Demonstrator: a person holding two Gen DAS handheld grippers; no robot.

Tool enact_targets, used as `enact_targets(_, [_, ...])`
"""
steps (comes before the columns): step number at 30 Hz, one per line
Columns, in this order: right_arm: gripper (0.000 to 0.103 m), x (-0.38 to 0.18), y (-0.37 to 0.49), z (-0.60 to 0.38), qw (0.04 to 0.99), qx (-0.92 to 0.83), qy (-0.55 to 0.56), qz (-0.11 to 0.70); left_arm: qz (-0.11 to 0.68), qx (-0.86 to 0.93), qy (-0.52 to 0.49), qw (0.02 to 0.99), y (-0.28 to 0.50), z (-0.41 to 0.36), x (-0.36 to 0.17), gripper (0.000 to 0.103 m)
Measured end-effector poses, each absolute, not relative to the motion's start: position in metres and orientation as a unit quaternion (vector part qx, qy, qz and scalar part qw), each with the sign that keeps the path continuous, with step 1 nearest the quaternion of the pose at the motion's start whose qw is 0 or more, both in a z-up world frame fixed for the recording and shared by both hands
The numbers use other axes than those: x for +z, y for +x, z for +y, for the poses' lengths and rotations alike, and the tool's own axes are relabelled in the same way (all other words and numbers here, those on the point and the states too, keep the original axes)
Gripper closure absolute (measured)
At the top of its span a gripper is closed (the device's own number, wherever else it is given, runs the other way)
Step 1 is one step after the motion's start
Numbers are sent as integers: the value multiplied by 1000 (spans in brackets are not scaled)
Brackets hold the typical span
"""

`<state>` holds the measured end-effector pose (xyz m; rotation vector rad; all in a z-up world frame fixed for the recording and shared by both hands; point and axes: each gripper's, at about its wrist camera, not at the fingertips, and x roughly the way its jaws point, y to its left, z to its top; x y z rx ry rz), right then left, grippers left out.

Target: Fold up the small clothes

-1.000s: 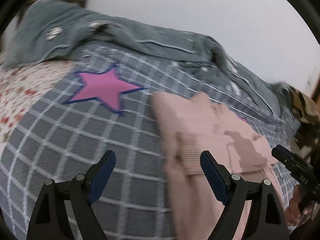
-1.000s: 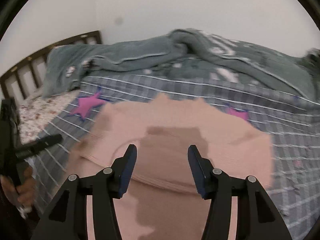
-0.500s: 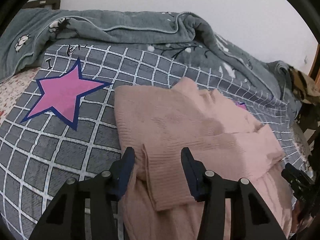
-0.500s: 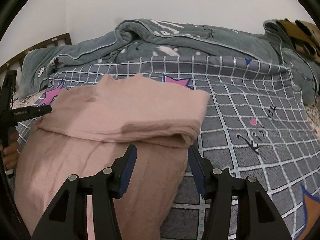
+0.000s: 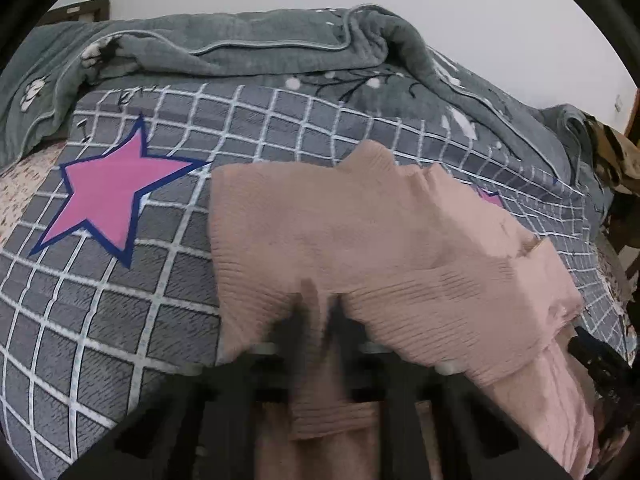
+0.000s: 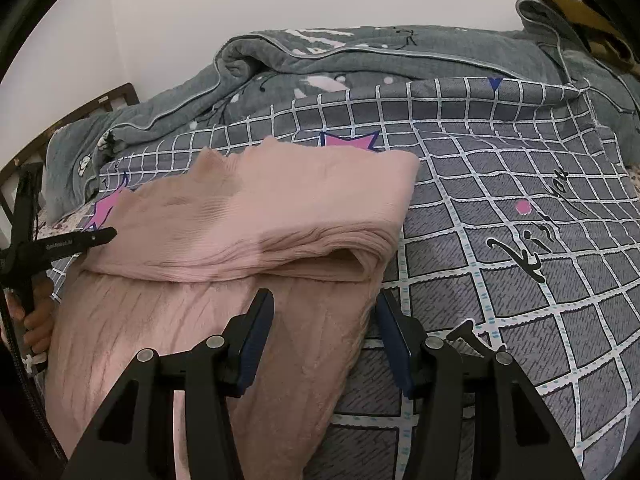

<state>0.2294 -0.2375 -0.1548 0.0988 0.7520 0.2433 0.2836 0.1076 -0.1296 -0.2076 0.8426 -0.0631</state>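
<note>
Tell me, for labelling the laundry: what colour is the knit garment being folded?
Pale pink sweater, ribbed knit; clearest in the right wrist view.

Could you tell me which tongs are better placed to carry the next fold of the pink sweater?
Left: the left tongs look closed on the pink sweater, though blurred; the right tongs are open.

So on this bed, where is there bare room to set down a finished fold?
Two patches of the checked sheet are bare: right of the pink sweater, around the black lettering, and left of it, around the pink star. The rumpled grey blanket fills the far side. The near middle is crowded by the sweater and both grippers.
</note>
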Motion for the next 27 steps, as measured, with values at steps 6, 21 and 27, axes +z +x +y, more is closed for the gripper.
enact_targets(6, [51,-155,229,-238,922,115,51,367,353,-21,-105,929,298,109,-95,95])
enact_targets(21, [51,-141,244,-239,926,85,8,369,413,14,-68,908,324,119,-127,83])
enact_targets(27, [51,-152,273,-235,909,69,-16,411,395,3,-96,914,308,130,-124,63])
